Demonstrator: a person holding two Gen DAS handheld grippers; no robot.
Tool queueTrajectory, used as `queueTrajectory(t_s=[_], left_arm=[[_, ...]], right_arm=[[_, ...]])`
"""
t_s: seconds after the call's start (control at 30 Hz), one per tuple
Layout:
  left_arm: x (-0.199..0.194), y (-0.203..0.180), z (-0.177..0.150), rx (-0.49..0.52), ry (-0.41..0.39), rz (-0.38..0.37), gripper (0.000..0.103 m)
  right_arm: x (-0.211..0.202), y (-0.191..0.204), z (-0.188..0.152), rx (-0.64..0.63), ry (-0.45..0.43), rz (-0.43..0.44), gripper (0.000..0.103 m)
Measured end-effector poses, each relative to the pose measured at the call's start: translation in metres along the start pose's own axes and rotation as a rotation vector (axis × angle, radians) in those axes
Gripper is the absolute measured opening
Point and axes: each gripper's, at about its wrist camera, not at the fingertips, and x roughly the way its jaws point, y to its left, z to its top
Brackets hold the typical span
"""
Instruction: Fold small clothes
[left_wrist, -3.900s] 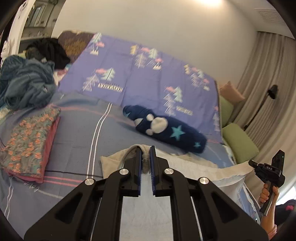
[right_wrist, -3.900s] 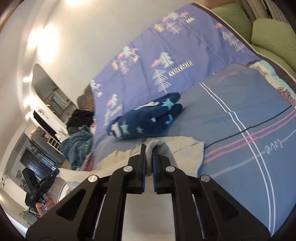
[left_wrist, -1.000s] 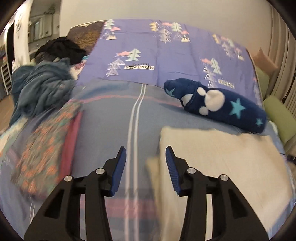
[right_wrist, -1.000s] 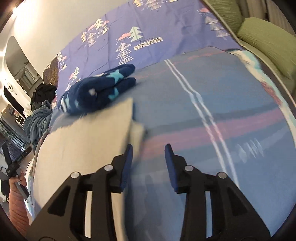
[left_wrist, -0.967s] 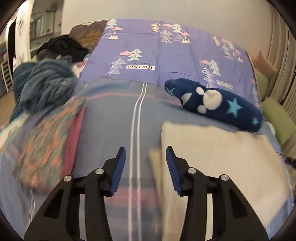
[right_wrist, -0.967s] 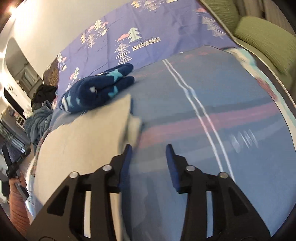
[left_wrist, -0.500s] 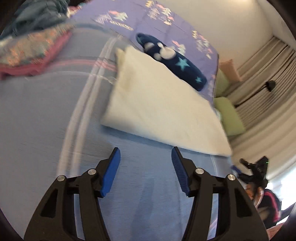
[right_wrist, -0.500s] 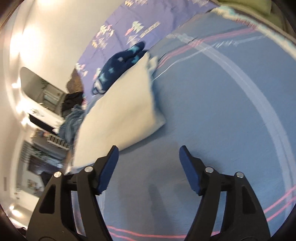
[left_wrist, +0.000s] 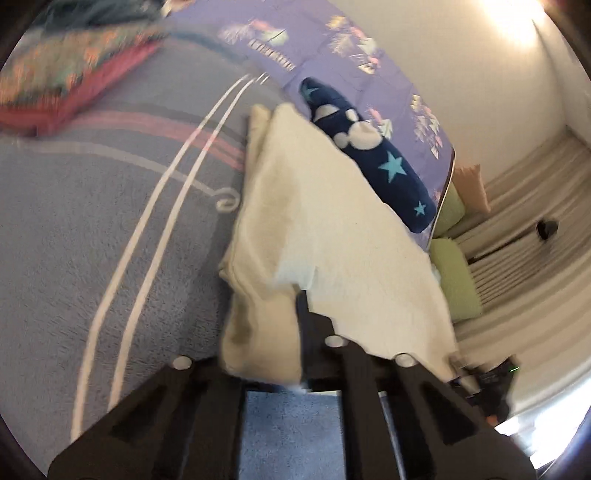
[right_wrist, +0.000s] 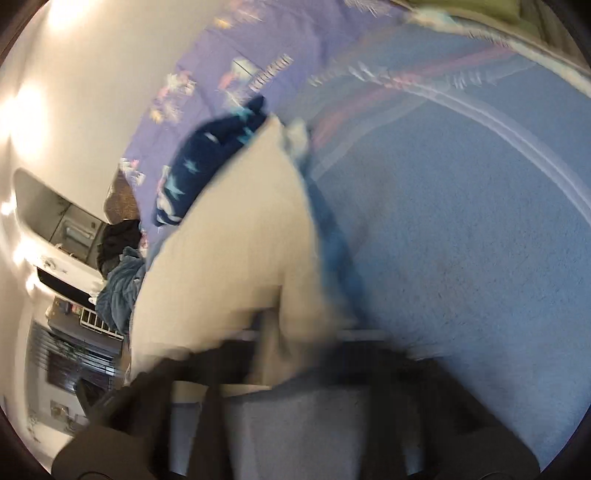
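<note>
cream cloth on the bed, both grippers at its near edge

a navy star-print roll (left_wrist: 373, 147) lies just behind the cream cloth (left_wrist: 332, 221) on the blue blanket (left_wrist: 92, 221); a floral folded pile (left_wrist: 70, 70) sits far left. left gripper (left_wrist: 280, 317) pinches the cloth's near corner. right gripper (right_wrist: 291, 350) is blurred; jaws cannot be told.

Bright wall glare, heavy motion blur, strong fisheye edge distortion.
</note>
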Motion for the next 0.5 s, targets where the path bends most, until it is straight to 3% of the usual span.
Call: queueTrajectory(t_s=[0.07,0.3,0.5], left_arm=[[-0.006,-0.005,0.001,0.006,-0.009,0.010,0.002],[-0.058,-0.055,-0.007,0.145,-0.074,-0.014,0.001],[-0.107,-0.058,-0.063,0.208,0.008,0.010,0.002]], right_arm=[[-0.011,-0.002,0.004,0.032,-0.012,0.037,0.006],[-0.079,0.027,-0.003,-0.103,-0.096,0.059,0.004],[-0.137,0.004,-0.044,-0.143,-0.053,0.017,0.004]])
